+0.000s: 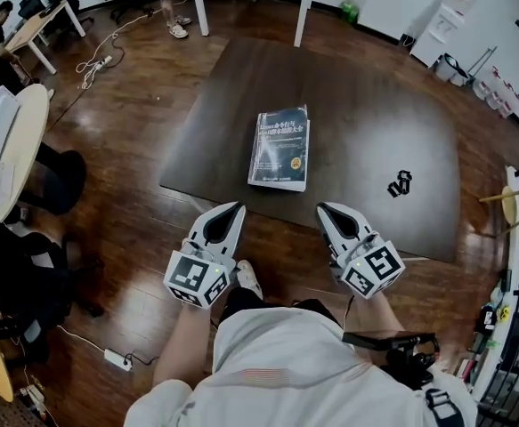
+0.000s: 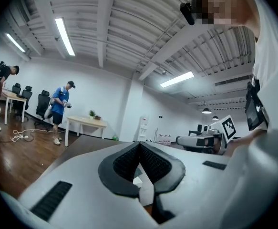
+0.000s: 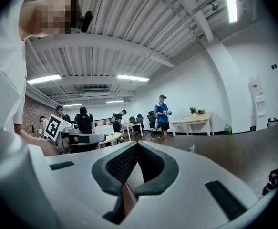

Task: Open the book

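Both left gripper (image 1: 237,208) and right gripper (image 1: 324,209) show ribbed fingers (image 2: 124,163) closed, near glossy book (image 1: 281,149).

The person is wearing a white short-sleeved T-shirt (image 1: 286,363) and, just ahead of its hem, dark trousers (image 1: 241,302) and a white shoe (image 1: 248,279). At the T-shirt's right side a black strapped device (image 1: 403,358) is hanging, with a thin dark cable (image 1: 349,310) running to it. Above the T-shirt's collar a small black head camera (image 2: 188,12) is showing. The left gripper (image 1: 238,206) and right gripper (image 1: 322,207) are showing white pointed shells, black ribbed pads (image 2: 127,163), black slots, and black-and-white marker cubes (image 1: 197,279).
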Demonstrator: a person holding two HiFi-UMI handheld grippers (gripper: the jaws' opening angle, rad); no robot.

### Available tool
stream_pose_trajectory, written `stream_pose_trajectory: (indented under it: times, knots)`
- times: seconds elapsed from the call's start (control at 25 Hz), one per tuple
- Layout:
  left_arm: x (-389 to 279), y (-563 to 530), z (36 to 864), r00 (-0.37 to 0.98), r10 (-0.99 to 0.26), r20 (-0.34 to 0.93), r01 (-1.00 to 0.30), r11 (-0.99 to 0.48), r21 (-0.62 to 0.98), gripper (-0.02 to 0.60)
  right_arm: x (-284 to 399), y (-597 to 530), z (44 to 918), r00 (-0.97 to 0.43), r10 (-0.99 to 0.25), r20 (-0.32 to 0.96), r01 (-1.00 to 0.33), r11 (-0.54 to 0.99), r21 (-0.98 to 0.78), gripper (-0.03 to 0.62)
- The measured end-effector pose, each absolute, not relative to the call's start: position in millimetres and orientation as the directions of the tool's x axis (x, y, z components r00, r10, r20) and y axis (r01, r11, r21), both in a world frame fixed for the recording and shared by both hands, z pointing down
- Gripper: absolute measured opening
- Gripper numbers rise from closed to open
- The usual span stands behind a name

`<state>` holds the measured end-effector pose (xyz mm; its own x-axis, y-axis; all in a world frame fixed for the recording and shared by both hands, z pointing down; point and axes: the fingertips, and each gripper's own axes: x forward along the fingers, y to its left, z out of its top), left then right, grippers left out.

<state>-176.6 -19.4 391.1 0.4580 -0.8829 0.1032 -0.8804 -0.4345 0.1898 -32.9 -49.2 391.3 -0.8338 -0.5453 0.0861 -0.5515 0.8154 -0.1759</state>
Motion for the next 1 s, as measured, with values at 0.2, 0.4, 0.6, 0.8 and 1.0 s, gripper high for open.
stream_pose_trajectory:
  times: [0.2,0.4,0.6,0.8,1.0]
  knots:
    - [-201,-46,401,0.5,-0.857,0.128,-0.861,-0.475,0.183,0.008,-57,-74,392,-0.805,-0.583,0.107,-0.593,0.786,-0.176,0.0]
    - [-209,-67,408,0.554,-0.823,0.128,-0.828,-0.527,0.194,0.008,-66,-89,398,-0.776,-0.617,0.126,-0.63,0.756,-0.177,0.0]
    - [-197,-89,421,0.585,-0.794,0.162,-0.808,-0.556,0.193,0.009,-56,-104,407,-0.757,-0.639,0.136,-0.653,0.732,-0.194,0.0]
    - [-172,-116,431,0.615,-0.76,0.209,-0.789,-0.59,0.174,0.009,-26,-125,415,-0.729,-0.668,0.151,-0.684,0.696,-0.219,0.0]
    - [-145,-137,446,0.639,-0.727,0.251,-0.768,-0.615,0.176,0.009,0,-141,423,-0.71,-0.688,0.148,-0.701,0.671,-0.242,0.0]
